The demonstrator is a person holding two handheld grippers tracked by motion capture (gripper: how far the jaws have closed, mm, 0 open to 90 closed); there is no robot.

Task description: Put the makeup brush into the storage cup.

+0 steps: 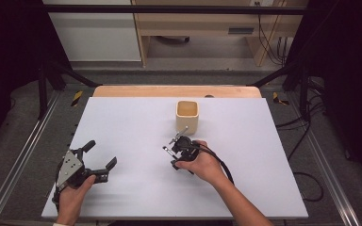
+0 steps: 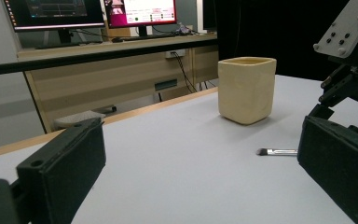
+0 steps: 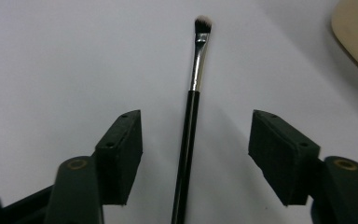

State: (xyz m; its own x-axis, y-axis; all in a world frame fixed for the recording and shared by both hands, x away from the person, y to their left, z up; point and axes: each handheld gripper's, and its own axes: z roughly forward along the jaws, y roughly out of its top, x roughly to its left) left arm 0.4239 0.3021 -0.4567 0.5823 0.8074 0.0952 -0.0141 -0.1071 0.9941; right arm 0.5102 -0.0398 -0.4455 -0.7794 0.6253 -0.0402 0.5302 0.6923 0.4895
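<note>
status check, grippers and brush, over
Right gripper open, jaws astride the brush, pads not touching it. Left gripper open, empty. Brush flat on the table, near the cup. Nothing in the way.

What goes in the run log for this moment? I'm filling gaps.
right tongs: open, astride brush, no contact | left tongs: open, idle | cup: upright
</note>
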